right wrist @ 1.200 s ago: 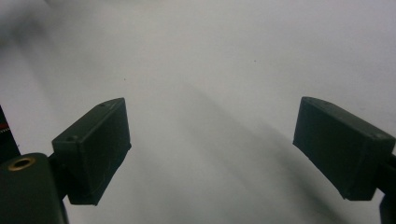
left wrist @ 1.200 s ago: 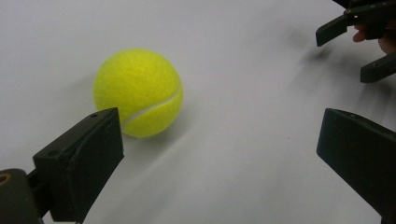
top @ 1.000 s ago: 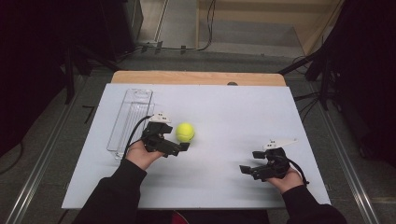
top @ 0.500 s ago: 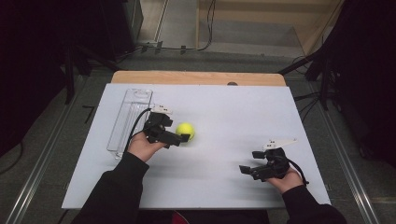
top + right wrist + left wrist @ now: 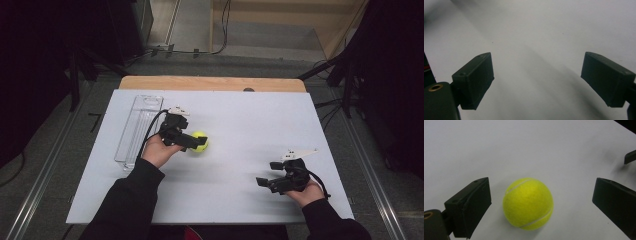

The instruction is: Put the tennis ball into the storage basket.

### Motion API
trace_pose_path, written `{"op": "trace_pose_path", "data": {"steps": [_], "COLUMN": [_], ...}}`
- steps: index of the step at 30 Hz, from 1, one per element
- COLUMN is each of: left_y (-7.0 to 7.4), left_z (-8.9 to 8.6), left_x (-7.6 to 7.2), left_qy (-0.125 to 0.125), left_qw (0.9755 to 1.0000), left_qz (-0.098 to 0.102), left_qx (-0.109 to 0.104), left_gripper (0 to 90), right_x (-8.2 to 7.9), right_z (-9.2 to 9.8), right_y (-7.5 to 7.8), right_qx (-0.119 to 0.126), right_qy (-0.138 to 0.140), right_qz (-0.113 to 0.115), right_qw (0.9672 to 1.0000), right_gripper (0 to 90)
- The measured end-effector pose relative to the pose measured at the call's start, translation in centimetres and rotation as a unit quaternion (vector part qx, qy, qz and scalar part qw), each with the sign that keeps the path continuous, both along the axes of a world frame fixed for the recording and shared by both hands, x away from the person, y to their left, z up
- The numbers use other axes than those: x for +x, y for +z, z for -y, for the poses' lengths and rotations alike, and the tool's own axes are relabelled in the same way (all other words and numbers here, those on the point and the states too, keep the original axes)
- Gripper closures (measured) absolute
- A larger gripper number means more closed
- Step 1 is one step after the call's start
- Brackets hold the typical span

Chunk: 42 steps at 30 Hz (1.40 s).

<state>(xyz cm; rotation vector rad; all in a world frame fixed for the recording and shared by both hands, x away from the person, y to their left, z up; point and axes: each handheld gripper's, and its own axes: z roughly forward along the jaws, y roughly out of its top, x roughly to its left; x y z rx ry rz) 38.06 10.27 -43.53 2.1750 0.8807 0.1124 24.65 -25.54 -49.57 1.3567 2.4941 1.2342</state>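
Ball (image 5: 528, 203) between your left tool's (image 5: 192, 143) wide jaws, untouched.
Bare bench (image 5: 250, 130) lies beyond it; tray (image 5: 138, 127) near the left edge; right tool (image 5: 265, 183) wide, well apart.

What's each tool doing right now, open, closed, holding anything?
Left tool: open, tennis ball between its jaws, pads not touching it.
Right tool: open, holding nothing, over the bare table.

Tennis ball (image 5: 200, 141) on table (image 5: 240, 115), left of centre, between left gripper (image 5: 541, 202) fingers (image 5: 471, 205). Clear tray (image 5: 139, 130) lies left of it. Right gripper (image 5: 265, 183) near front right, well apart.
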Motion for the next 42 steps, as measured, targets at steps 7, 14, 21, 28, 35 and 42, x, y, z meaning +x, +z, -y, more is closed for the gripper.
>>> {"op": "trace_pose_path", "data": {"steps": [7,14,21,28,35,42], "left_y": [0.0,0.5,0.2,-0.4,-1.2,-2.0], "left_z": [0.4,1.0,1.4,1.4,1.4,1.4], "left_x": [1.1,1.7,2.2,2.2,2.0,1.8], "left_qy": [0.005,0.004,0.004,0.003,0.008,0.011], "left_qw": [1.0,1.0,0.9999,1.0,1.0,0.9999], "left_qz": [0.001,0.009,0.012,0.002,0.004,0.003], "left_qx": [-0.002,0.003,0.004,-0.009,0.002,0.001], "left_gripper": [2.7,4.1,4.1,4.1,4.1,4.2], "right_x": [0.0,0.0,0.0,-0.1,-0.1,-0.1], "right_z": [0.0,-0.1,-0.1,0.0,0.0,0.0], "right_y": [0.0,-0.1,-0.1,-0.1,-0.1,-0.1], "right_qx": [-0.001,-0.002,-0.003,-0.003,-0.003,-0.004], "right_qy": [0.0,0.0,0.002,0.0,0.001,0.001], "right_qz": [-0.001,-0.006,-0.005,-0.004,-0.004,-0.005], "right_qw": [1.0,1.0,1.0,1.0,1.0,1.0], "right_gripper": [9.3,9.3,9.3,9.4,9.5,9.5]}}
